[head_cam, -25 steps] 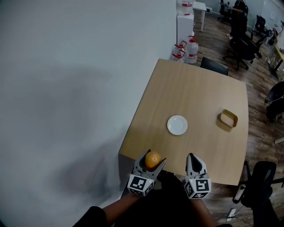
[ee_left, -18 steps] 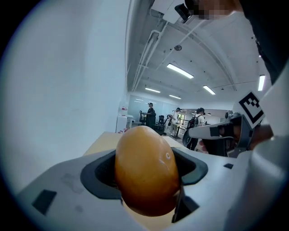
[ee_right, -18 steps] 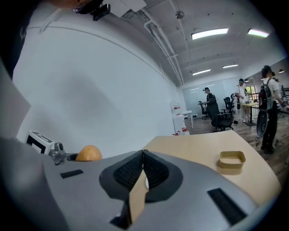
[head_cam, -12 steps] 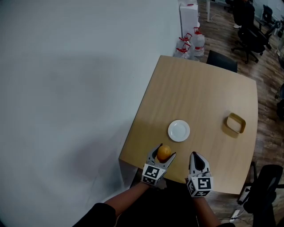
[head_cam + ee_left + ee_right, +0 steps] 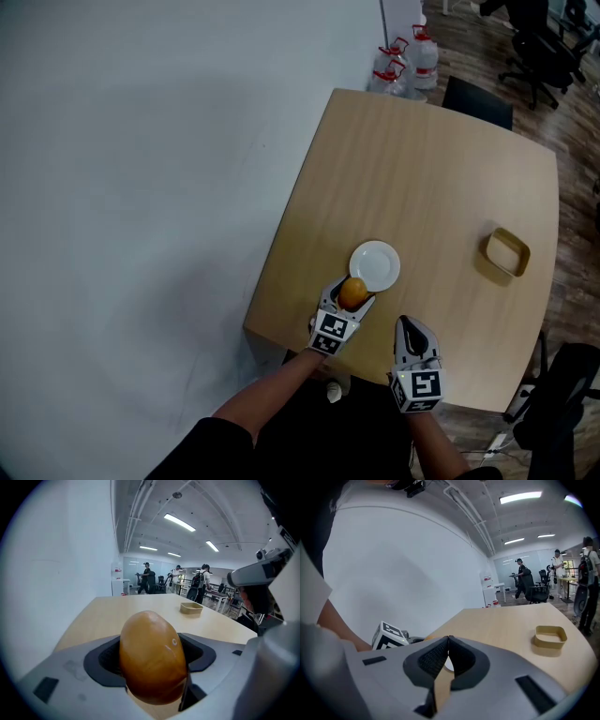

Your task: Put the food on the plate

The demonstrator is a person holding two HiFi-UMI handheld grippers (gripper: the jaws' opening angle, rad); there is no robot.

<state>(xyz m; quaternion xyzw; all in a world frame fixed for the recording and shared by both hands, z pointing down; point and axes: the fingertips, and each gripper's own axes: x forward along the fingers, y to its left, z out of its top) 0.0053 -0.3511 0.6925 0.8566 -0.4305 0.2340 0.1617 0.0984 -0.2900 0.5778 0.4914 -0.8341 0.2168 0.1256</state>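
Between the fingers [image 5: 75, 672] of the left gripper [image 5: 352, 291], a glossy, golden-brown, egg-shaped piece of food [image 5: 152, 656] is pinched at the near rim of the white plate [image 5: 380, 261] on the wooden surface [image 5: 422, 169]. The right gripper [image 5: 406, 326], fingers pressed together on nothing, hovers at the surface's near edge.

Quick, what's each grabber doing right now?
Left gripper: closed on the smooth orange-brown oval food.
Right gripper: closed, holding nothing.
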